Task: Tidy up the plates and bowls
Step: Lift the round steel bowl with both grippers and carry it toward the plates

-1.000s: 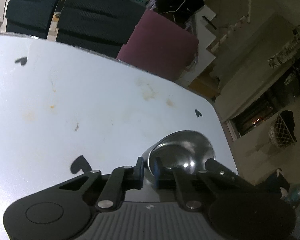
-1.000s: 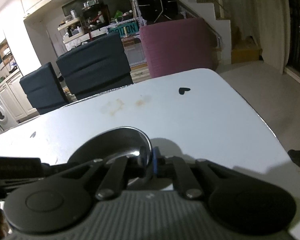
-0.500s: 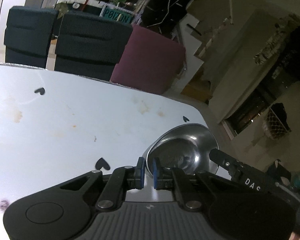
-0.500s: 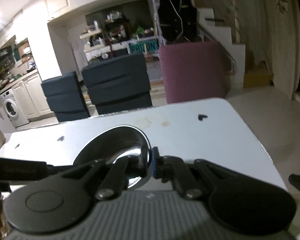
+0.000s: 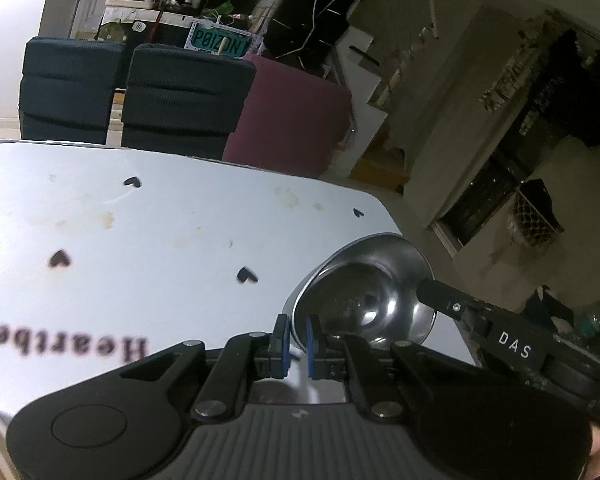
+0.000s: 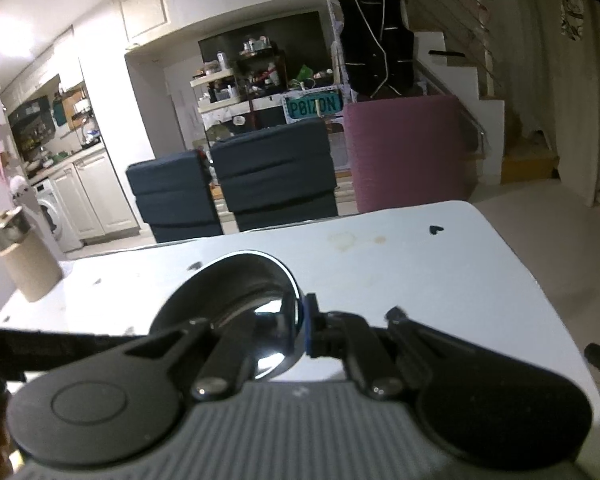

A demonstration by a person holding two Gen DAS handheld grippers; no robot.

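Note:
A shiny steel bowl (image 5: 374,288) hangs tilted above the white table (image 5: 160,232), held from two sides. My left gripper (image 5: 296,340) is shut on the bowl's near rim, which sits between its blue pads. In the same view my right gripper's black finger (image 5: 452,304) reaches in from the right onto the opposite rim. In the right wrist view the steel bowl (image 6: 228,292) stands on edge and my right gripper (image 6: 300,330) is shut on its rim; one finger is hidden behind the bowl wall. A dark bar of the left gripper (image 6: 60,344) crosses at the left.
The table carries small black heart prints (image 5: 247,275) and printed lettering (image 5: 112,350); its right edge (image 6: 540,280) drops to the floor. A brown cylindrical container (image 6: 26,264) stands at the table's far left. Two dark blue chairs (image 6: 272,176) and a maroon block (image 6: 404,156) stand behind.
Both grippers have risen with the bowl still gripped between them; the table now lies lower in both views and more of the room behind shows.

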